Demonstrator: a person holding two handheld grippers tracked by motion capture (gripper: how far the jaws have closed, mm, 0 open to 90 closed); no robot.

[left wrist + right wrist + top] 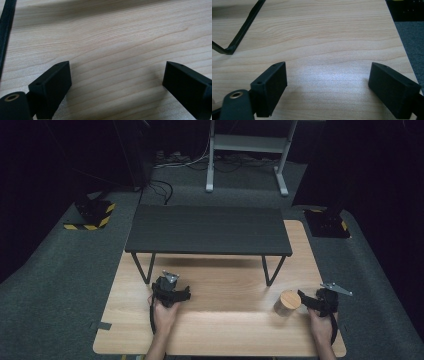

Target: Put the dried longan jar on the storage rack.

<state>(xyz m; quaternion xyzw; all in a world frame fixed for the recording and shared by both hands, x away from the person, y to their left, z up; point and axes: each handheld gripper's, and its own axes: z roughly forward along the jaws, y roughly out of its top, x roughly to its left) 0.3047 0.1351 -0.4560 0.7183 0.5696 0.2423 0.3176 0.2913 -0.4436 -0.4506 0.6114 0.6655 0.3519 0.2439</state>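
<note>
Pale wood grain runs across the table, which stands on grey carpet in a dark room. On its far half sits a low black shelf raised on thin bent-wire legs, one of which crosses the top left of the right gripper view as a black V. The left gripper, held in the person's left hand, rests just in front of the shelf's left leg; in its own view its jaws stand wide apart over bare wood, with nothing between them. The right gripper, in the right hand, lies near the table's right edge, jaws likewise spread wide and empty. Just beside it, toward the table's middle, stands a small round wooden container with a flat lid; from above it seems close to the gripper's nearer jaw, though whether they touch is hard to say. A white metal frame and loose cables lie on the floor beyond.
</note>
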